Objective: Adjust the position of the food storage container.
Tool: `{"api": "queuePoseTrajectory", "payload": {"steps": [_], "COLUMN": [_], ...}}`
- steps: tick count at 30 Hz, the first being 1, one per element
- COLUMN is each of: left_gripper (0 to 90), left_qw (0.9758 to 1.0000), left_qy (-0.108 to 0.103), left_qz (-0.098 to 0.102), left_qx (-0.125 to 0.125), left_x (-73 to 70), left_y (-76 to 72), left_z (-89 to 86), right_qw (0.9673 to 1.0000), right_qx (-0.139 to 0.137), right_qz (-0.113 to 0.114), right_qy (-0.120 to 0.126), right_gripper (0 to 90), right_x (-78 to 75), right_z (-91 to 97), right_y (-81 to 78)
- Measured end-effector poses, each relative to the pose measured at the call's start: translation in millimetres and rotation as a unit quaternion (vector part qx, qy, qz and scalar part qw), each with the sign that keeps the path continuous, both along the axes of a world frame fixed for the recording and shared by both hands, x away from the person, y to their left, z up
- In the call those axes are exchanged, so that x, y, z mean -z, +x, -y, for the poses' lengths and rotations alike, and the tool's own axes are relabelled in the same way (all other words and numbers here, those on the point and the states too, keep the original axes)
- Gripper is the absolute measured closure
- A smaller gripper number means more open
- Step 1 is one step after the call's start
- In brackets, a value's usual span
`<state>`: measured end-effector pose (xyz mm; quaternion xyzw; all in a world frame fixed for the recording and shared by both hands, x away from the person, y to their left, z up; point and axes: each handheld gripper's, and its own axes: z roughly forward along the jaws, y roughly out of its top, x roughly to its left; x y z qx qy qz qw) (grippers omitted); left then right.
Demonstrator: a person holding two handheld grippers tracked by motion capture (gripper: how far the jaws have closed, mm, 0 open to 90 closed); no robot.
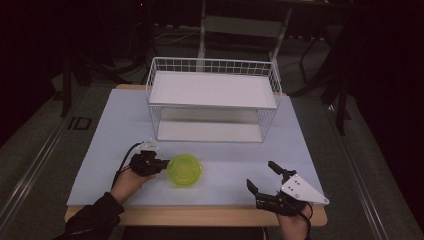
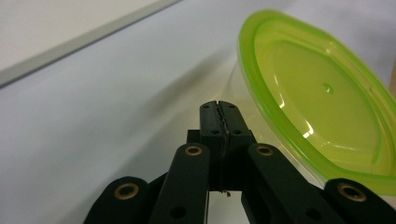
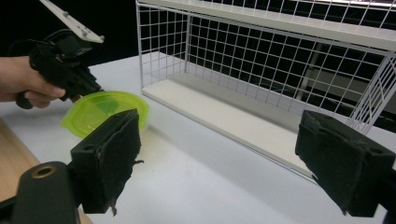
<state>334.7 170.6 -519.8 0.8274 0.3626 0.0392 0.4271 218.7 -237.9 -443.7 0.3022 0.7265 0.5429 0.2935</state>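
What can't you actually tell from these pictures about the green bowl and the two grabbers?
- Whether the shut left gripper pinches the green bowl rim or only touches it: its body covers the spot in the high view and right gripper view; the left gripper view shows the tips meeting beside the rim.
- The bowl's near edge: cut off in the left gripper view.
- The white wire rack back side: too dark.
- The right gripper stands open.

Translucent green bowl (image 1: 184, 169) tilted on table's near-left.
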Motion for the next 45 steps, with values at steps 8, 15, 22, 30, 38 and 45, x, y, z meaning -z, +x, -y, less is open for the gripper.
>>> {"api": "queuePoseTrajectory", "payload": {"steps": [8,15,22,30,38,45], "left_gripper": [90.0,90.0,90.0,90.0,90.0,90.0], "left_qw": [0.9999,0.9998,0.9992,0.9990,0.9987,0.9987], "left_qy": [0.012,0.020,0.031,0.028,0.019,0.007], "left_qz": [0.001,0.005,-0.006,-0.035,-0.046,-0.049], "left_qx": [0.007,-0.009,-0.025,-0.008,0.009,0.010], "left_x": [4.1,-0.2,-4.3,3.7,8.5,9.2], "left_y": [11.0,10.0,-2.9,-26.1,-22.2,-15.1], "left_z": [18.2,5.9,-15.0,-16.7,3.8,14.8], "right_qw": [1.0000,1.0000,1.0000,1.0000,1.0000,1.0000], "right_qx": [-0.001,-0.002,-0.002,-0.002,-0.002,-0.002], "right_qz": [-0.005,-0.006,-0.006,-0.005,-0.005,-0.006], "right_qy": [0.001,0.002,0.000,-0.001,-0.002,-0.001], "right_gripper": [13.8,13.9,13.9,13.9,13.9,14.0], "right_x": [0.7,0.7,0.3,0.3,0.4,0.5], "right_z": [0.5,0.7,0.1,-1.0,-1.1,-0.7], "right_y": [1.0,0.8,0.2,0.3,0.2,0.2]}}
